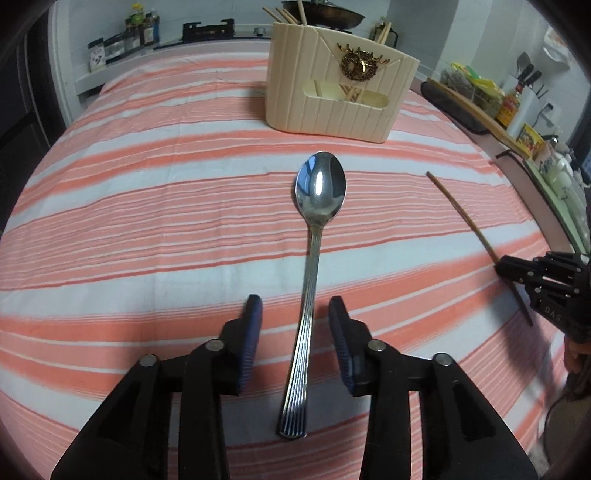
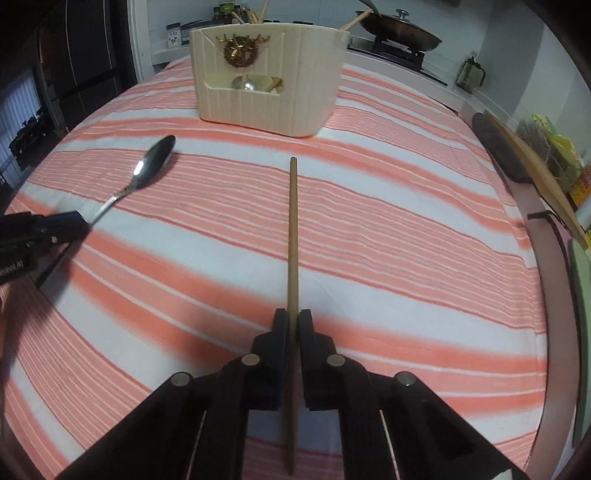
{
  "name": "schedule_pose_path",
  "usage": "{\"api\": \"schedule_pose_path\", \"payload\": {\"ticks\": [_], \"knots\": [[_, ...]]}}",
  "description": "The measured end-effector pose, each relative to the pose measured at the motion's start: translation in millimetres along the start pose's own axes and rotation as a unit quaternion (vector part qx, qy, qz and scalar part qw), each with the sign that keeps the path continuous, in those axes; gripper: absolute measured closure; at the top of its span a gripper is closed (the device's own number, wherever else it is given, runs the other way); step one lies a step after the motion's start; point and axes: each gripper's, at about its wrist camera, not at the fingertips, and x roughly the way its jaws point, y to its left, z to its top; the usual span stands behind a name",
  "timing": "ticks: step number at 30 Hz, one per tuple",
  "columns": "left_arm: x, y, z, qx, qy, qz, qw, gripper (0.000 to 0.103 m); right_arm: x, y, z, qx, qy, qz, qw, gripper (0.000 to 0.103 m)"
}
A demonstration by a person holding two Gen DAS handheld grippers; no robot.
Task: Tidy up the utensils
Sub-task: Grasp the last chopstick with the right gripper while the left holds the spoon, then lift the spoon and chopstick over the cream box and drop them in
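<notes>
A steel spoon [image 1: 316, 236] lies on the striped cloth, its handle running between the fingers of my left gripper [image 1: 295, 310], which is open around it without touching. The spoon also shows in the right wrist view [image 2: 147, 170]. My right gripper [image 2: 293, 325] is shut on a brown chopstick [image 2: 293, 236] that points toward a cream utensil holder [image 2: 269, 77]. The chopstick [image 1: 461, 218] and right gripper [image 1: 506, 267] also show in the left wrist view. The holder [image 1: 336, 92] has chopsticks standing in it, and a spoon shows through its window.
The table is covered by an orange and white striped cloth [image 1: 147, 206]. A stove with a pan [image 2: 400, 33] stands behind the holder. Bottles and packets [image 1: 509, 107] line a shelf at the right edge. Jars [image 1: 122, 40] stand at the back left.
</notes>
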Motion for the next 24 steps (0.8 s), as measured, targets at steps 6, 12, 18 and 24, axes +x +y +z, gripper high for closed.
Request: {"api": "schedule_pose_path", "payload": {"ticks": [6, 12, 18, 24], "knots": [[-3, -10, 22, 0.051, 0.022, -0.026, 0.9981, 0.018, -13, -37, -12, 0.032, 0.034, 0.043, 0.998, 0.08], [12, -12, 50, 0.056, 0.028, -0.022, 0.9978, 0.01, -2, -45, 13, 0.043, 0.07, 0.108, 0.991, 0.06], [37, -16, 69, 0.054, 0.037, -0.008, 0.9978, 0.01, 21, -33, 37, 0.009, 0.085, 0.089, 0.992, 0.06], [65, -34, 85, 0.087, 0.053, 0.034, 0.9943, 0.025, 33, -34, 62, 0.007, 0.069, 0.082, 0.994, 0.059]]}}
